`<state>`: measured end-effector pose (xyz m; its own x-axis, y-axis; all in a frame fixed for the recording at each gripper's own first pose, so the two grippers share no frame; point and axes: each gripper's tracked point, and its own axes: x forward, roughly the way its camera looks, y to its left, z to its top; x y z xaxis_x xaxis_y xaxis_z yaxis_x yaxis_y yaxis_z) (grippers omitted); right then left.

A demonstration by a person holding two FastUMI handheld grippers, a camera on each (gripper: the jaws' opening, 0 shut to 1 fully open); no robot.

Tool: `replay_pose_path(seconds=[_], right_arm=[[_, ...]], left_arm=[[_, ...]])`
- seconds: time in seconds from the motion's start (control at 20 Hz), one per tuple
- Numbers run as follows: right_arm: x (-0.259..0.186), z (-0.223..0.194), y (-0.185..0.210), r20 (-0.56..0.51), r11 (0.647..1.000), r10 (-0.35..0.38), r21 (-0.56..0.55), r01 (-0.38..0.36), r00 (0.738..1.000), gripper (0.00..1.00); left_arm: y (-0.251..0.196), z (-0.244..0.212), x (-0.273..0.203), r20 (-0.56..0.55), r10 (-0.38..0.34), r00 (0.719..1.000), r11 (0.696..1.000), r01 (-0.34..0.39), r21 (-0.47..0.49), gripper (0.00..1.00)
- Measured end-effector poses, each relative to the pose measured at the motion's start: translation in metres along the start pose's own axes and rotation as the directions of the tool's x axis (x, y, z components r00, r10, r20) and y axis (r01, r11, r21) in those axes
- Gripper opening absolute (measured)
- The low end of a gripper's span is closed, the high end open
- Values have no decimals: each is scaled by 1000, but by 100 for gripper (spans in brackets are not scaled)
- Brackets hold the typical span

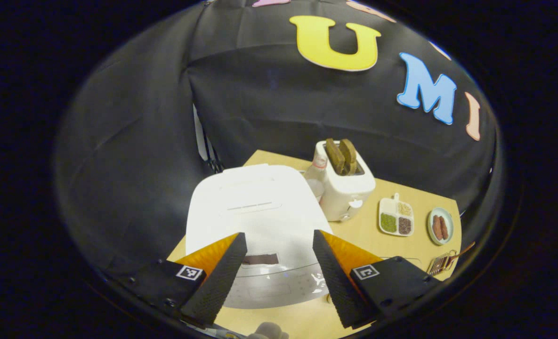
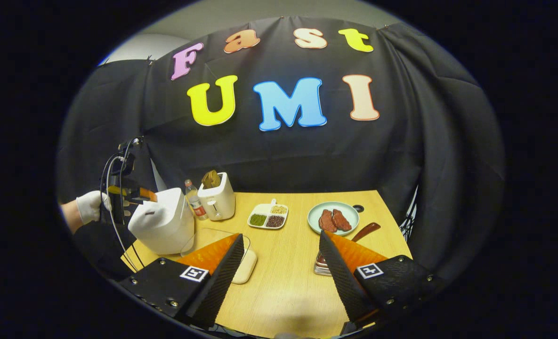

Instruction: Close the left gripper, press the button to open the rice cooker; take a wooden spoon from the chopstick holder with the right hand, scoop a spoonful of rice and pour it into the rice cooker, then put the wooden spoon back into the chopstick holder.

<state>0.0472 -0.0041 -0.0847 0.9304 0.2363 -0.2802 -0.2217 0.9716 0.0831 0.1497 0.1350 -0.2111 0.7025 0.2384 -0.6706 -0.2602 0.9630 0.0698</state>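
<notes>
The left gripper (image 1: 279, 273), fingers spread apart and empty, hangs just above the near front edge of the rice cooker (image 1: 255, 212), whose lid is down; likely lined up for the button. The right gripper (image 2: 281, 273) hovers released over the bench (image 2: 288, 278), with the wooden spoon (image 2: 366, 231) resting in the chopstick holder (image 2: 322, 266) just beyond, near its right finger.

Smooth plastic rice cooker (image 1: 255, 212), wooden table (image 2: 288, 263)

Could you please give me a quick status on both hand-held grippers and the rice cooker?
Left hand-held gripper open, over rice cooker. Lid down. Right hand-held gripper open, empty, above table. Wooden spoon in holder.
</notes>
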Motion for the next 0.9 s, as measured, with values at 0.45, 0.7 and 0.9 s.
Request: replay_pose_path(seconds=[0.45, 0.7, 0.9], right_arm=[[-30, 91, -3, 227, 997, -78, -4, 81, 971, 98], [-47, 113, -17, 284, 985, -169, 24, 169, 944, 98], [-57, 115, -23, 294, 976, -214, 33, 213, 932, 98]], left_arm=[[-81, 103, -205, 547, -154, 823, 983, 71, 170, 96], [-125, 79, -276, 597, -252, 762, 966, 156, 208, 98], [-140, 62, -304, 610, -279, 742, 959, 179, 221, 99]])
